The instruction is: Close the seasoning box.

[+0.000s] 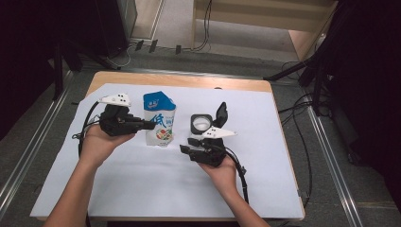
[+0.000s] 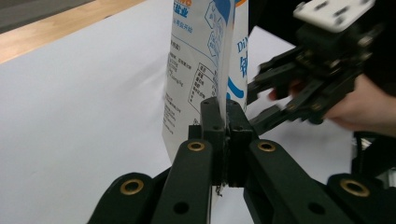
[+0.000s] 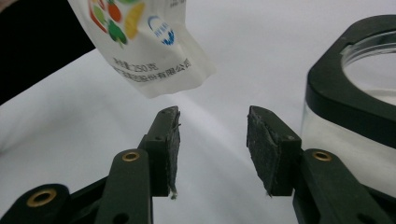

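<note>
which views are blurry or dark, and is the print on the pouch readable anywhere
High view: room dark around the edges, white sheet bright, pouch print too small to read. Left gripper view: pouch panel sharp, right gripper and hand soft with blur. Right gripper view: pouch corner print legible, container glary.

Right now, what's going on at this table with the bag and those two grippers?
A person works with a gripper in each hand over a table covered in white. The left gripper is shut on the side edge of a white and blue pouch, holding it upright. The right gripper is open with nothing between its fingers, just below and beside the pouch's bottom corner. A clear container with a black flip lid stands open nearby.
</note>
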A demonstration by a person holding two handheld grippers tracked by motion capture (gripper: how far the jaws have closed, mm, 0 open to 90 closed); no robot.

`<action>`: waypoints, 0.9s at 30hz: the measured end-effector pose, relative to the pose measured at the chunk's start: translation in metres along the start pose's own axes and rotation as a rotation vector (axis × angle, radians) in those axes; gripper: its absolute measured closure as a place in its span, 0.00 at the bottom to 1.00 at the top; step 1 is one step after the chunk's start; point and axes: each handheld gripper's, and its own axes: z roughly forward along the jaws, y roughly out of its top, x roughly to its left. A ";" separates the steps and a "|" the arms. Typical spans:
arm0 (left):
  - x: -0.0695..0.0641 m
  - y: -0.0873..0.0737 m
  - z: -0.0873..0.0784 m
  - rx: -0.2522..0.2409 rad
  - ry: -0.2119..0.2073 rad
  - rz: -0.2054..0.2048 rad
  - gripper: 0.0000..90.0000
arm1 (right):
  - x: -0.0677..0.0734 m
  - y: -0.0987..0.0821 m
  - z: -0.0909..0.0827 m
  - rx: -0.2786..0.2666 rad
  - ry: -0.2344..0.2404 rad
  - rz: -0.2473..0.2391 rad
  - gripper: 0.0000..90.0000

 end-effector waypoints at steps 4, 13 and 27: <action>0.006 -0.006 0.001 0.007 0.018 -0.024 1.00 | -0.004 0.000 -0.013 0.010 0.005 -0.003 0.61; 0.016 -0.016 0.002 0.015 0.055 -0.071 1.00 | -0.019 -0.003 -0.039 0.004 -0.009 -0.001 0.61; 0.036 -0.033 -0.006 0.005 0.116 -0.142 1.00 | -0.033 -0.009 -0.050 0.008 -0.056 0.005 0.61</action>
